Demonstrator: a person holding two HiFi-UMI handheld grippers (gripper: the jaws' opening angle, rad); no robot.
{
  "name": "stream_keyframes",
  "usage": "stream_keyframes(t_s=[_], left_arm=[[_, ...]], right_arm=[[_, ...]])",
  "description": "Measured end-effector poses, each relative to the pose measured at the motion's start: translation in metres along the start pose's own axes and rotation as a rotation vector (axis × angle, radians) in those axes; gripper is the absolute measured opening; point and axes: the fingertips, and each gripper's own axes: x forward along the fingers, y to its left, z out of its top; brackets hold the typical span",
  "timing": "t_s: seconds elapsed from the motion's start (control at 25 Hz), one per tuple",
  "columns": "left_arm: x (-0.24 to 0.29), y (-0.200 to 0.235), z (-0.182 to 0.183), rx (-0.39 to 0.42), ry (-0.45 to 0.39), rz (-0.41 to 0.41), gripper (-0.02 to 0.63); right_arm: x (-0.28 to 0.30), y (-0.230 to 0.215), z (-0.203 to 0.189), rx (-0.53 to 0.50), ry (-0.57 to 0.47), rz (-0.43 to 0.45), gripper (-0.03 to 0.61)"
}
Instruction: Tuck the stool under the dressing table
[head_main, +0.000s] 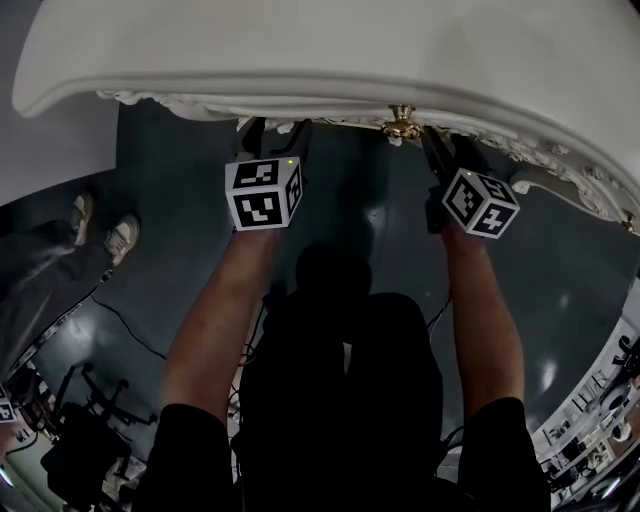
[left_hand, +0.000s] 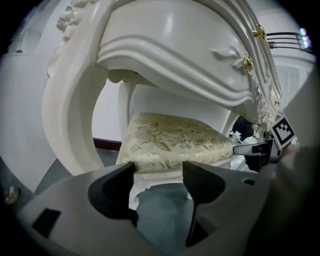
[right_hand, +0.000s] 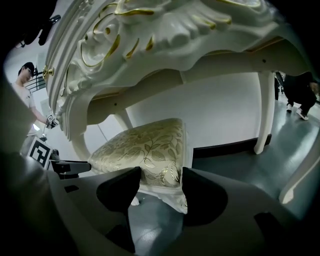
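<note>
I am squeezing the near edge of the stool (left_hand: 175, 140) with my left gripper (left_hand: 159, 180) and right gripper (right_hand: 161, 182). It is sitting under the dressing table (head_main: 300, 50), so I am thinking the push goes straight to the far side

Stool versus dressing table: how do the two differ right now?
The stool is low, topped with a gold floral cushion; the dressing table stands over it, hard carved white with gold trim. The stool is clamped by the left gripper and the right gripper; neither holds the dressing table. Both have white frames.
</note>
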Motion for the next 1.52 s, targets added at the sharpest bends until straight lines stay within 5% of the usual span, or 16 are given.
stream_keyframes(t_s=[0.48,0.76,1.08,1.52], left_arm=[[-0.075,-0.023,0.002,-0.040,0.091,-0.063,0.293],[-0.159,-0.059,0.052,-0.070,0.044,-0.097,0.213],[-0.265,-0.119,0.142,0.002,-0.038,-0.179,0.096],[-0.395,-0.190,0.221,0.079,-0.072,-0.219,0.023]], right_arm=[[-0.071,0.032,0.010,0.104,0.053,0.027,0.258],[-0.137,0.097,0.036,0.122,0.095,0.114,0.255],[-0.238,0.186,0.087,0.045,0.121,0.286,0.232],[-0.364,0.253,0.193,0.099,-0.011,0.379,0.160]])
